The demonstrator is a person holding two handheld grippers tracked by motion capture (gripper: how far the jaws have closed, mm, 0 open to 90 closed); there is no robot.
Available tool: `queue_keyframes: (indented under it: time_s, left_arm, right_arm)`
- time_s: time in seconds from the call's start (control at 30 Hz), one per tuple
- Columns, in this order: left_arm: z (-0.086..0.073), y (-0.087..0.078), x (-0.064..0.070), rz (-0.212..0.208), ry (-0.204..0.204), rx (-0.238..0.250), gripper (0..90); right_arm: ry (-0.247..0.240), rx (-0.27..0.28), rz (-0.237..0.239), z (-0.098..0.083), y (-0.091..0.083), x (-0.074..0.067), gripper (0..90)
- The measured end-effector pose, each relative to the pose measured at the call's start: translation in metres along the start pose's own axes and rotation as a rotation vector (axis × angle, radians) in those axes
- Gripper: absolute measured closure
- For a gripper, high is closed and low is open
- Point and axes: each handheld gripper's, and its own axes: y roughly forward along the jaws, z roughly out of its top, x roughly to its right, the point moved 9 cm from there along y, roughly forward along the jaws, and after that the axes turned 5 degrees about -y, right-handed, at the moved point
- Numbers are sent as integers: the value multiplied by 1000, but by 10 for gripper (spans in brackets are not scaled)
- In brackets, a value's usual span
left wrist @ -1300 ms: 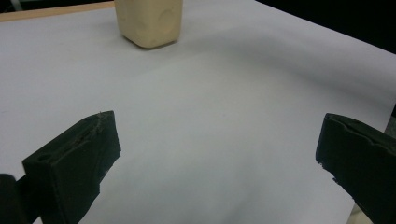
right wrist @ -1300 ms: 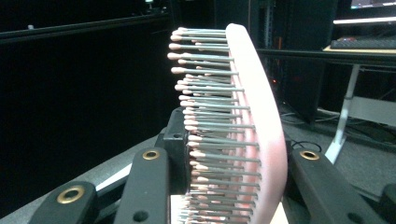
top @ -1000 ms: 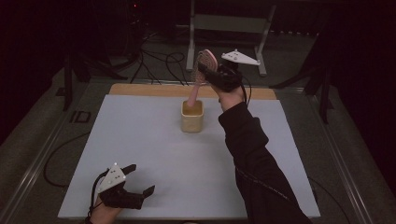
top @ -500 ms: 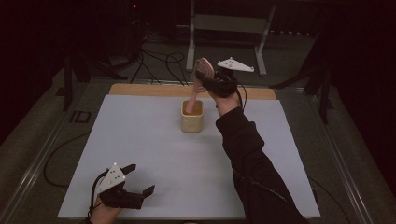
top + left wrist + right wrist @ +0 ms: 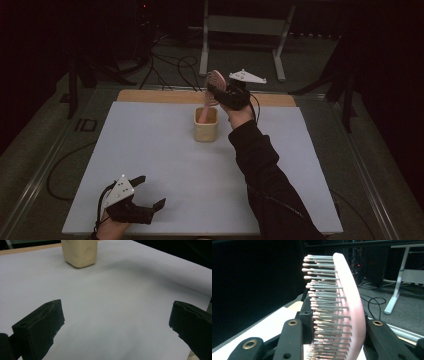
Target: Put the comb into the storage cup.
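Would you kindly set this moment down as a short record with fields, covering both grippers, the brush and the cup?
surface: white table
cup: cream cup, upright near the table's far edge
brush: pink hairbrush, handle down in the cup, head above the rim
right gripper: right gripper, shut on the hairbrush head
left gripper: left gripper, open, near the table's near edge, holding nothing

No readable text, label or number anywhere (too dim).
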Motion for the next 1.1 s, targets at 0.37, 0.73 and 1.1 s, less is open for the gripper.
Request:
queue_keyframes:
  time_s: [0.37,0.73,1.1]
  left_arm:
    - [-1,1,0,1,1,-3,2]
    - [-2,1,0,0,3,-6,2]
    - [-2,2,0,-2,0,-6,2]
  right_arm:
    - [28,-12,11,-15,7,2,640]
    - [48,-19,13,-24,10,5,640]
    - [74,-27,20,-33,13,8,640]
